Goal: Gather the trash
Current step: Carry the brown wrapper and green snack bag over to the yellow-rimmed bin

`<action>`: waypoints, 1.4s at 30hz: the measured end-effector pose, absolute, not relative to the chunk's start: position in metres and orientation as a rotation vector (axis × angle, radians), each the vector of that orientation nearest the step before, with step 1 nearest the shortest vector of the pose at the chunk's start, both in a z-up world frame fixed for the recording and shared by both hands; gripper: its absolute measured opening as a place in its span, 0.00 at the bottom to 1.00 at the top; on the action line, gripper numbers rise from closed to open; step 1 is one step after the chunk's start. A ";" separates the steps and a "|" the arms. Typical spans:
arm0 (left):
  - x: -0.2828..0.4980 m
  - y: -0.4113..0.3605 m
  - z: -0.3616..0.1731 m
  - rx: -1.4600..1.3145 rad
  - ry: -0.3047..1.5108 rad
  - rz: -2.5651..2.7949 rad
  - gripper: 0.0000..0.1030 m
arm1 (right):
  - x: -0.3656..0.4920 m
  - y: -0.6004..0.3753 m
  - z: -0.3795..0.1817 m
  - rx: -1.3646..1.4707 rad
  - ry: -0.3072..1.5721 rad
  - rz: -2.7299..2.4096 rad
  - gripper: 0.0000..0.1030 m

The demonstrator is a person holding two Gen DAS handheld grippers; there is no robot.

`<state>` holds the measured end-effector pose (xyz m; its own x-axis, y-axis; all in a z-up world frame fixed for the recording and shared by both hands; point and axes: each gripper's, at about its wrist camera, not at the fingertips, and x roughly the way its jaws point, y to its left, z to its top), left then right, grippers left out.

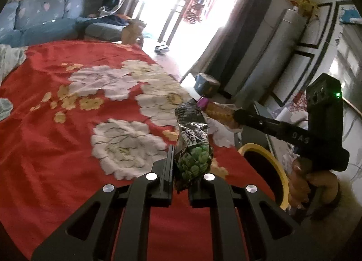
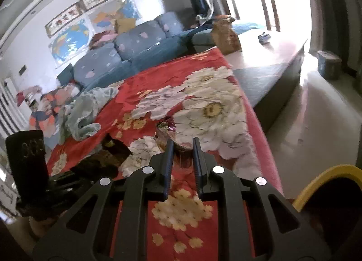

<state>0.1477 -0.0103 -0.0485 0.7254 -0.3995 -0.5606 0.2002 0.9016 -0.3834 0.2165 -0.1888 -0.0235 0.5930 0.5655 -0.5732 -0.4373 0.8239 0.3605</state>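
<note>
My left gripper [image 1: 189, 159] is shut on a green pea snack bag [image 1: 193, 141] and holds it upright above the red flowered cloth [image 1: 67, 125]. My right gripper [image 2: 182, 145] is shut on a crinkled snack wrapper with a purple end [image 2: 167, 132]; in the left wrist view that wrapper [image 1: 220, 111] shows gripped at the right, above the cloth edge. A yellow-rimmed trash bin [image 1: 267, 161] stands below the table's right edge; its rim also shows in the right wrist view [image 2: 325, 179]. The left gripper and its bag appear dark at the left of the right wrist view [image 2: 106, 154].
A pale green plastic bag [image 2: 83, 111] lies on the cloth's far left. A blue sofa [image 2: 126, 50] runs behind the table. A brown paper bag [image 2: 226, 34] and a grey stool [image 2: 328, 64] stand on the floor beyond.
</note>
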 end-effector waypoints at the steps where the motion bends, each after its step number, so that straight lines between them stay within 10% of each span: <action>1: 0.147 -0.012 -0.047 -0.304 0.682 -0.341 0.09 | 0.214 -0.193 -0.023 0.195 0.727 0.578 0.12; 42: 0.121 -0.144 -0.033 -0.112 0.681 -0.603 0.09 | 0.147 -0.339 -0.025 0.348 0.661 0.255 0.11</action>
<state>0.1212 -0.1439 -0.0328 0.6143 -0.5579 -0.5580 0.4866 0.8245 -0.2887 0.1474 -0.3395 -0.0255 0.7617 0.3389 -0.5522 -0.1206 0.9116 0.3930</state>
